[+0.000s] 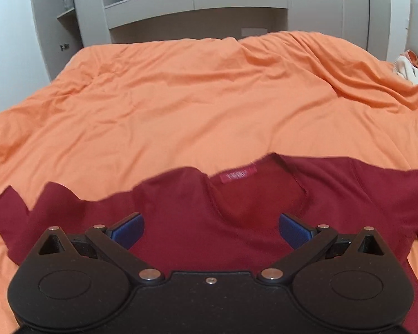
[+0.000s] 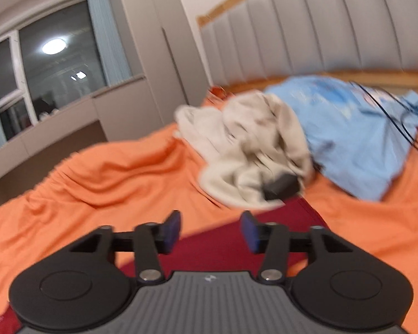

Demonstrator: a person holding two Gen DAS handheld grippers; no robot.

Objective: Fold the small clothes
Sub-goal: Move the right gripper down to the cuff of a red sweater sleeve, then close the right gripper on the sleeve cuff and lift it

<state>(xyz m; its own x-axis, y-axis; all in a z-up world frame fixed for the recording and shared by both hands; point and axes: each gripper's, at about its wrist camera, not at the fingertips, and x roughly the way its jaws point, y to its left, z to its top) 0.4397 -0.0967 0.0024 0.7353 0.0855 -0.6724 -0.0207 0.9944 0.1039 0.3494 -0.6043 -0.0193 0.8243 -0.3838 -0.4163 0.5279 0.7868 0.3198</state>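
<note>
A dark red T-shirt [image 1: 197,222] lies spread on the orange bed cover [image 1: 195,100], collar and red label [image 1: 235,177] facing away from me. My left gripper [image 1: 211,229] is open and empty, hovering over the shirt's chest just below the neckline. In the right wrist view my right gripper [image 2: 211,231] is open and empty above one end of the red shirt [image 2: 223,247], which reaches toward a crumpled cream garment [image 2: 248,144]. That view is blurred.
A light blue garment [image 2: 356,128] with a black cable across it lies behind the cream one, near the padded headboard [image 2: 320,27]. A small dark object [image 2: 281,186] sits on the cream garment. Beige cabinets [image 1: 197,5] and a window [image 2: 50,64] stand beyond the bed.
</note>
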